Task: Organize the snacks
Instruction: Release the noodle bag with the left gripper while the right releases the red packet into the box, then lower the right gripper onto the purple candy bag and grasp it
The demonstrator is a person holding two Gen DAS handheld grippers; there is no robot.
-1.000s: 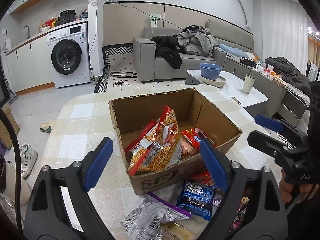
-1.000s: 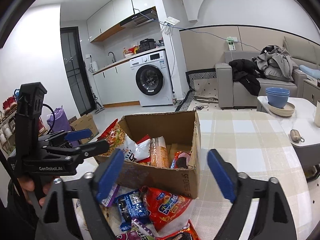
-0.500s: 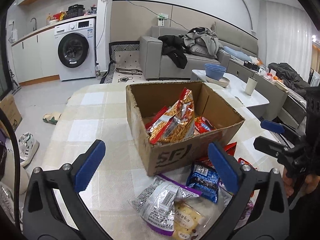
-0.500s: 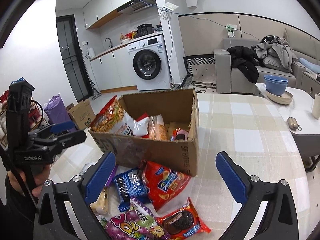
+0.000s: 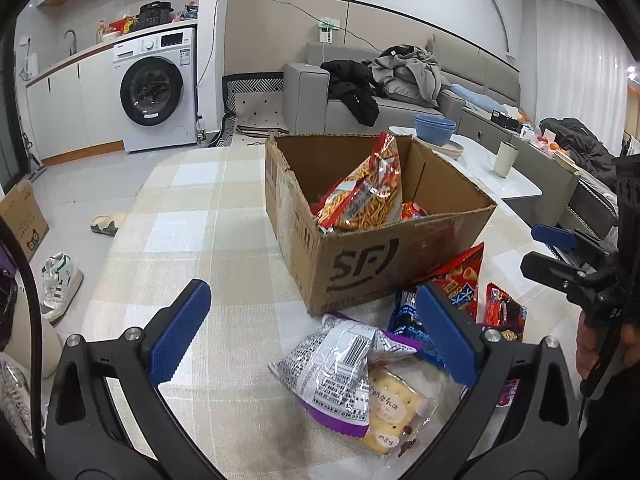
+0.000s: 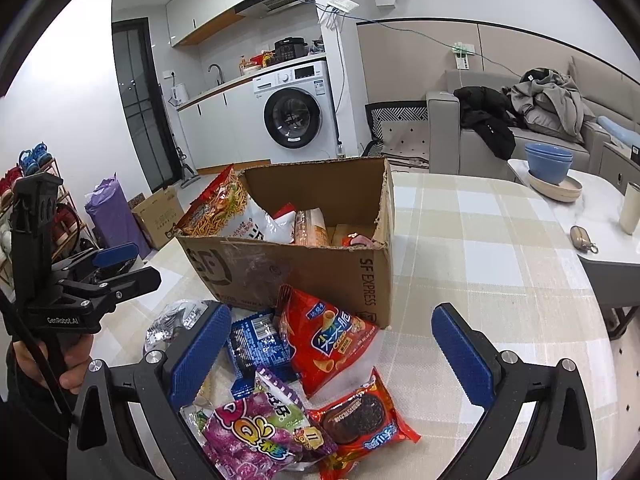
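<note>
A brown cardboard box [image 5: 372, 256] [image 6: 304, 276] stands on the checked tablecloth, holding an orange noodle-snack bag [image 5: 368, 188] [image 6: 218, 208] and other packets. In front of it lies a heap of loose snacks: a silver packet [image 5: 336, 364], a cracker packet [image 5: 394, 412], a blue packet [image 6: 256, 344], a red chip bag [image 6: 328, 340], a red cookie packet [image 6: 360, 420] and a purple candy bag [image 6: 256, 436]. My left gripper [image 5: 316, 332] hangs open over the silver packet. My right gripper [image 6: 332, 348] is open above the red chip bag. Neither holds anything.
A low white table [image 6: 592, 216] with blue bowls [image 6: 548, 162], a cup and a small pouch stands right of the cloth-covered table. Beyond are a sofa with clothes [image 5: 384, 80], a washing machine [image 5: 156, 88], and shoes and a box on the floor at left.
Both grippers have opened wider and drawn back and down from the box. More of the loose snack heap in front of the box now shows in each view.
</note>
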